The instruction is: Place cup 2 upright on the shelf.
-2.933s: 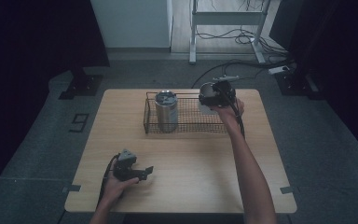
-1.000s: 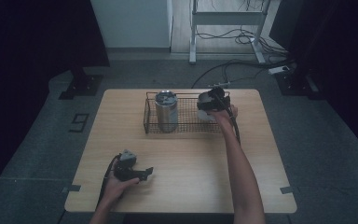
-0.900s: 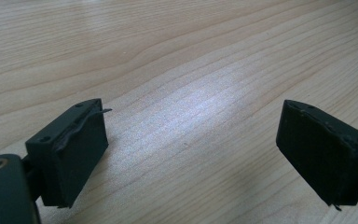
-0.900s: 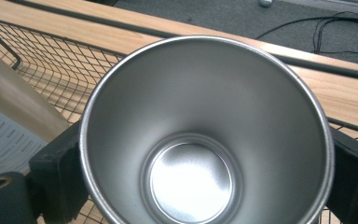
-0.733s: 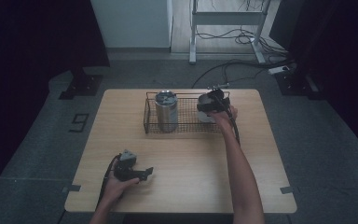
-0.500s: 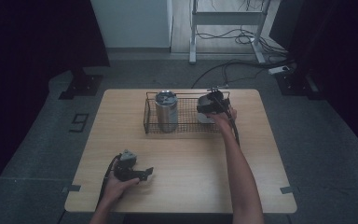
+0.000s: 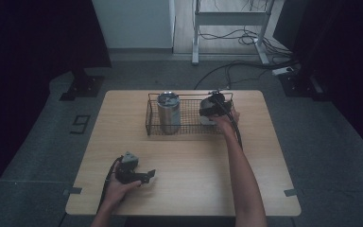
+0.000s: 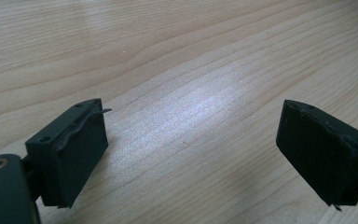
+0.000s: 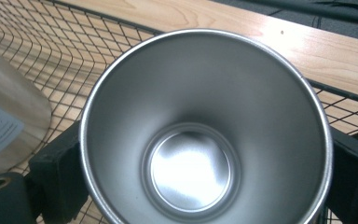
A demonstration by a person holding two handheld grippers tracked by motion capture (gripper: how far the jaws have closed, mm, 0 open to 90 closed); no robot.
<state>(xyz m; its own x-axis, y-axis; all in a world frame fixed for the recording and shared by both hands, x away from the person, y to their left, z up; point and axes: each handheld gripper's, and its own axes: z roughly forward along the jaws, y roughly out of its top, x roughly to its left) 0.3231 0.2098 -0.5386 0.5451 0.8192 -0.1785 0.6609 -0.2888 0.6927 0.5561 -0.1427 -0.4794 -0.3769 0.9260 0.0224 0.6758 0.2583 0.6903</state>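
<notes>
Steel cup (image 9: 204,135), pinched between the right tool's (image 7: 211,108) jaws, has shifted leftward inside the wire basket (image 7: 189,126) beside the tumbler (image 7: 168,112), nearing set-down; left tool (image 7: 139,176) rests spread on the worktop (image 7: 194,165).

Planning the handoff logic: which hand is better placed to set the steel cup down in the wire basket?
Right. The right gripper has its fingers either side of the steel cup, over the wire basket. The left gripper sits open on the near table, away from both.
</notes>
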